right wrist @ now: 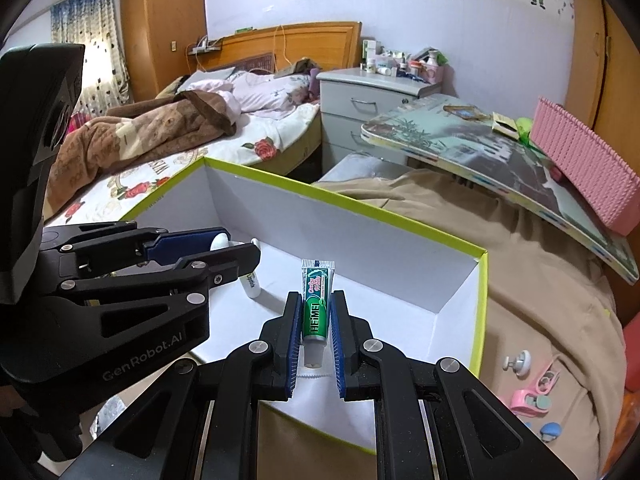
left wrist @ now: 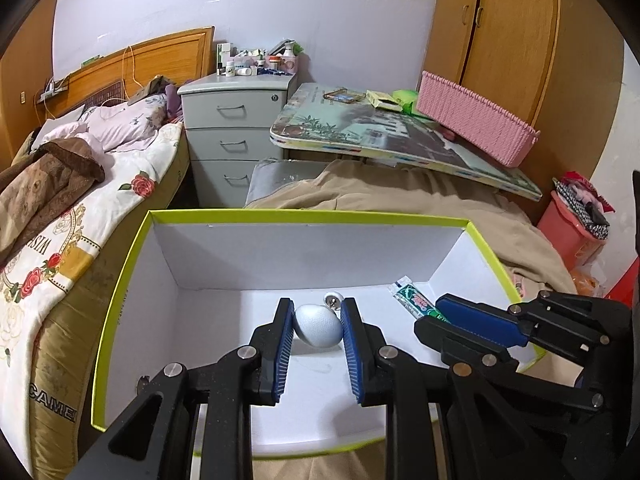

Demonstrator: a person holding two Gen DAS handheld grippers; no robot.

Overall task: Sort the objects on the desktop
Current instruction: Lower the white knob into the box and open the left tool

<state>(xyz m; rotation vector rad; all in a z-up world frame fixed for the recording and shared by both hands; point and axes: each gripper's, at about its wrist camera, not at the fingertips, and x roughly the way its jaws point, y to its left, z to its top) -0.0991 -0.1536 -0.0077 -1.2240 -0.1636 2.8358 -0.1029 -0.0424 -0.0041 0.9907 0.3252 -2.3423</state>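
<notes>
A white box with a lime-green rim (left wrist: 308,216) (right wrist: 360,204) lies open under both grippers. In the left wrist view my left gripper (left wrist: 317,307) is shut on a white egg-shaped object (left wrist: 318,326) low inside the box. A small white knob (left wrist: 333,300) sits just behind the egg-shaped object. My right gripper (right wrist: 316,298) is shut on a green toothpaste tube (right wrist: 316,308) (left wrist: 416,300), held over the box's right part. From the right wrist view the left gripper (right wrist: 224,252) shows at the left. A small white tube (right wrist: 251,280) lies on the box floor below it.
On the tan blanket (right wrist: 540,280) right of the box lie a white knob hook (right wrist: 518,362), a pink clip (right wrist: 532,398) and a small blue item (right wrist: 550,432). Behind are a tilted tabletop (left wrist: 360,128) with a pink basket (left wrist: 476,120), a grey drawer unit (left wrist: 236,136), a bed (left wrist: 80,184) and a red bin (left wrist: 572,232).
</notes>
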